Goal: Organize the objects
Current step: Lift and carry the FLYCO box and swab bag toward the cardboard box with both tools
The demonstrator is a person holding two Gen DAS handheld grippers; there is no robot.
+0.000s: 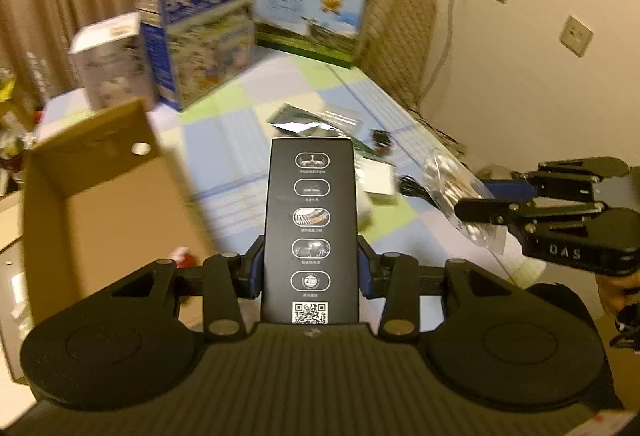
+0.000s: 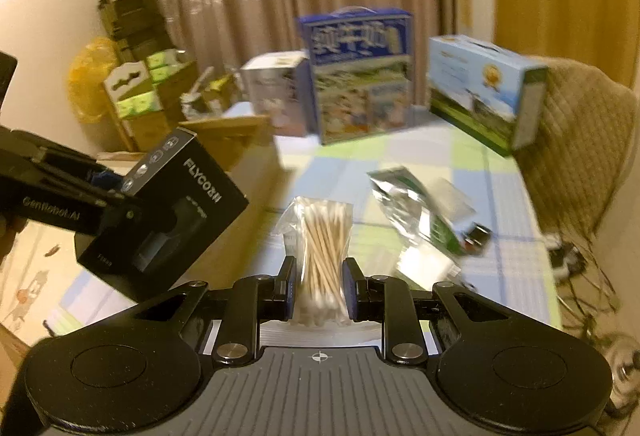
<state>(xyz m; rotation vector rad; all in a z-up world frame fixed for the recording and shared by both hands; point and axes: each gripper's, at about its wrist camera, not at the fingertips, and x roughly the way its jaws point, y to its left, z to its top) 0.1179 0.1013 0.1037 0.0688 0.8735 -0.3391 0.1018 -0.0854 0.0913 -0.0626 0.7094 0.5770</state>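
- Left gripper (image 1: 310, 268) — clamped on a black box (image 1: 310, 228), blue pads pressed to its two long sides. The box stands lengthwise along the fingers, pointing toward the top of the left wrist frame.
- In the right wrist view that same black box (image 2: 168, 212) shows at centre left, tilted and clear of the table.
- Right gripper (image 2: 319, 288) — closed on a clear bag of cotton swabs (image 2: 320, 248), the swab bundle running away from the camera, roughly in line with the fingers.
- The right gripper appears at the right edge of the left wrist frame (image 1: 476, 214), its bag hanging blurred in front of it.
- Open cardboard box (image 1: 100, 196) fills the left of the left wrist frame, flap up, mouth facing the viewer. I judge it the likely place for both items.
- Key relation: the cardboard box lies to the left of and just ahead of the black box, so the left hand is nearer. In the right wrist view its brown edge (image 2: 232, 132) sits beyond the black box at centre left.
- Unsorted on the checked tablecloth (image 1: 224, 140): a foil packet (image 2: 416, 208) and small bits, right of centre.
- Both views are motion-blurred, so fine detail is unreliable.
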